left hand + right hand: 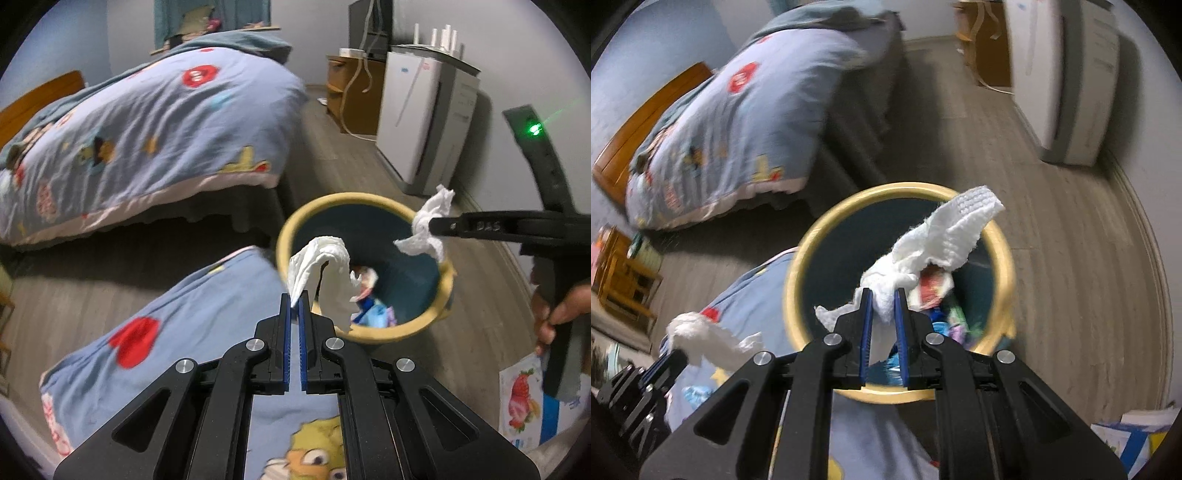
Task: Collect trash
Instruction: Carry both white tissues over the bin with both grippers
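Observation:
A round trash bin [439, 295] with a yellow rim and dark inside stands on the floor; it also shows in the right wrist view [997, 236] and holds several wrappers. My left gripper [295, 301] is shut on a white tissue [317, 262] that hangs over the bin's near rim. My right gripper [884, 295] is shut on a second white tissue [945, 229] held above the bin's opening. In the left wrist view the right gripper [430, 223] with its tissue [428, 218] is over the bin's far right rim. In the right wrist view the left gripper [670, 356] with its tissue [701, 336] is at lower left.
A bed with a blue cartoon quilt [147, 129] fills the left; a quilt corner [177, 350] lies beside the bin. A white appliance [424, 118] and a wooden cabinet [351, 88] stand by the right wall. A strawberry-printed package [524, 398] lies at lower right.

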